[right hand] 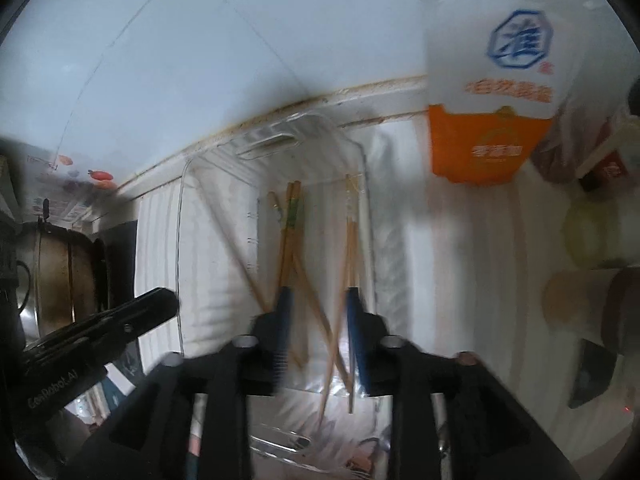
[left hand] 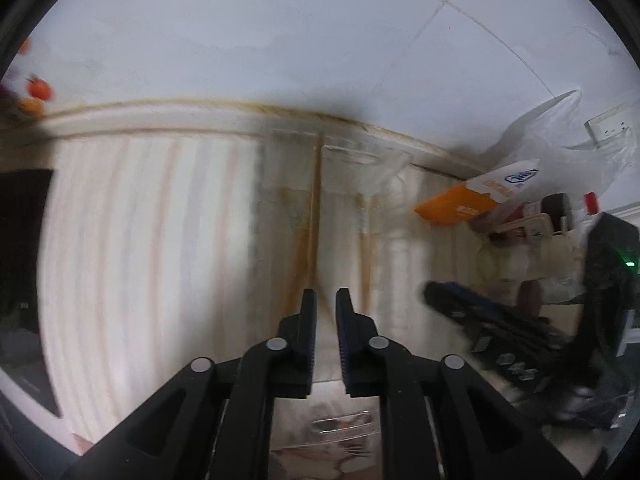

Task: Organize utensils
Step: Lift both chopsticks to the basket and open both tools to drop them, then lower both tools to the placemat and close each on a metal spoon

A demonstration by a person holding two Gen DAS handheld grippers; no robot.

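Several wooden chopsticks (right hand: 290,232) lie loose in a clear plastic tray (right hand: 280,136) on the striped counter; another pair (right hand: 350,232) rests along the tray's right wall. My right gripper (right hand: 319,308) hovers over the tray pointing steeply down. Its jaws are open, with crossed chopsticks showing in the gap, and the pads do not press on them. The left gripper (right hand: 160,304) enters from the left, beside the tray. In the left wrist view my left gripper (left hand: 326,308) stands over the blurred tray (left hand: 360,160) with a narrow gap and nothing between its pads. A chopstick (left hand: 316,208) runs away from its left fingertip.
An orange and white carton (right hand: 484,120) stands at the back right against the tiled wall, with a plastic bag (left hand: 560,140) behind it. Round lids and jars (right hand: 592,236) crowd the right side. A metal pot (right hand: 52,280) sits at the left on a dark stove.
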